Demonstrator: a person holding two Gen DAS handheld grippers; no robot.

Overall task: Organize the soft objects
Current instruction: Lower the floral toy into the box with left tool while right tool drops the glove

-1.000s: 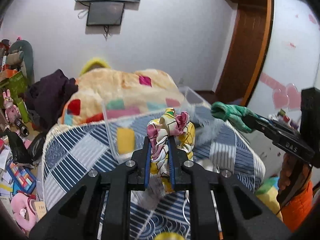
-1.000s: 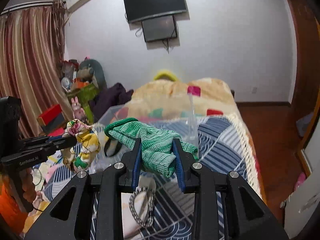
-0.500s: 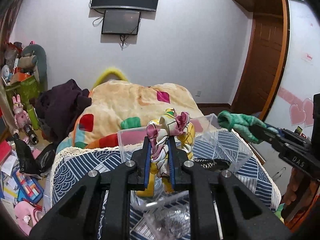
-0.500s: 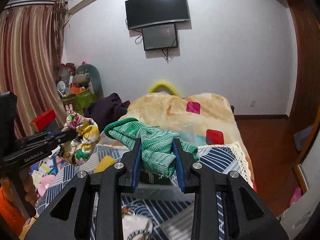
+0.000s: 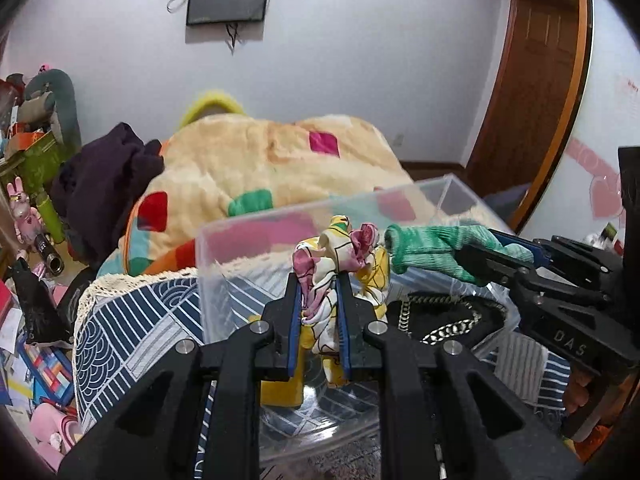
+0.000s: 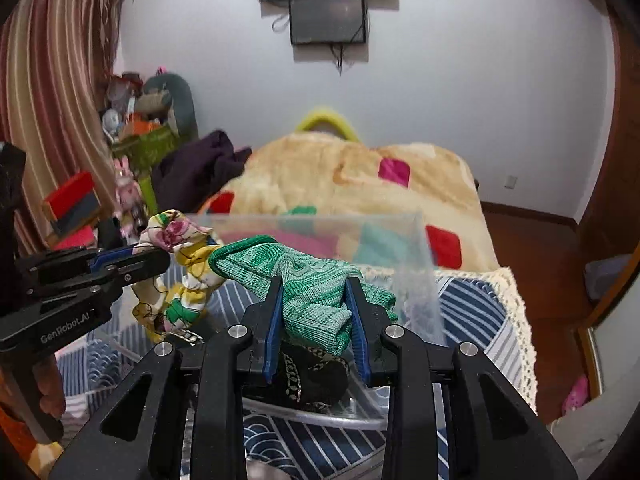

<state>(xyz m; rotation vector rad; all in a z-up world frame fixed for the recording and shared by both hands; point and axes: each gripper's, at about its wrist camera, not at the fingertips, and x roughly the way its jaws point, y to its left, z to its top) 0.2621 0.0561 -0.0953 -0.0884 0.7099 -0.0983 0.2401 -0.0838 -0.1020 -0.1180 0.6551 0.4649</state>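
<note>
Floral cloth (image 5: 332,276) is clamped between the closed fingers of the left gripper (image 5: 319,312); green knit glove (image 6: 308,288) is pinched by the right gripper (image 6: 316,320). Both are held over the clear plastic bin (image 5: 280,220), just beside each other.

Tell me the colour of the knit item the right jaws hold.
Green knit item, clearest in the right wrist view.

floral cloth (image 5: 335,264): white, yellow and pink print, bunched, hanging above the clear plastic bin (image 5: 224,240).
green knit glove (image 6: 308,288): folded, cuff pointing left, just beside the floral cloth, over the bin.
bin contents: black item with chain (image 5: 440,320), yellow piece (image 5: 280,388).
</note>
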